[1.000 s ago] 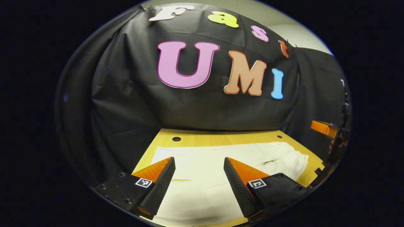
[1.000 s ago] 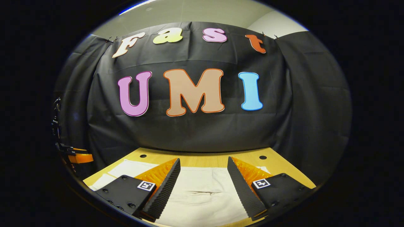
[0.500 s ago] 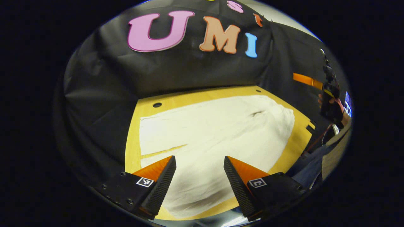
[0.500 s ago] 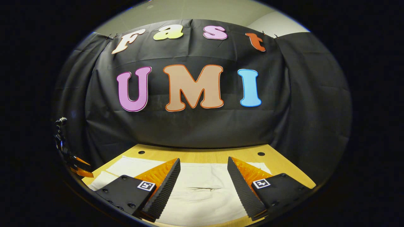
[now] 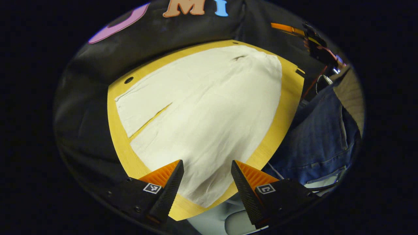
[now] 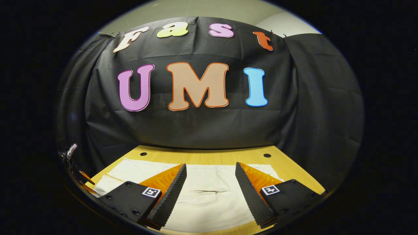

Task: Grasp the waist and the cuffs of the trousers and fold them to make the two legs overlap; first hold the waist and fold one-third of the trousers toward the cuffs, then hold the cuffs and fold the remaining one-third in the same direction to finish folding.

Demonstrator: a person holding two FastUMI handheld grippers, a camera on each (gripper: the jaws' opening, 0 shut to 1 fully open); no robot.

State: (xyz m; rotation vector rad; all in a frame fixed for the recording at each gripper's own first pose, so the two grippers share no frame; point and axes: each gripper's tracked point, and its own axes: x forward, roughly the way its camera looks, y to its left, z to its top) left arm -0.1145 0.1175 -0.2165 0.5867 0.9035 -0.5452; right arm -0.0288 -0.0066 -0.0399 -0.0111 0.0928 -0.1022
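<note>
White trousers (image 5: pixel 209 107) lie spread flat on the yellow wooden table (image 5: pixel 283 107). Both legs point left, with a narrow gap (image 5: pixel 151 119) between them, and the waist (image 5: pixel 269 63) is at the far right. My left gripper (image 5: pixel 206 169) hangs open above the near leg, close to the table's front edge, with nothing between its fingers. My right gripper (image 6: pixel 211 168) is open too, low over the waist end of the trousers (image 6: pixel 209 195), and holds nothing. In the left gripper view it (image 5: pixel 281 27) is held in a hand beyond the waist.
The black cloth wall (image 6: pixel 209 130) closes the back and sides of the table. Small round holes (image 5: pixel 128 80) (image 6: pixel 267 155) sit near the table's far corners. A person's blue jeans (image 5: pixel 321 140) stand against the table's near right edge.
My left gripper has pulled back toward the table's front edge and tipped down, so it now looks over the whole trousers. The right gripper has barely moved.
</note>
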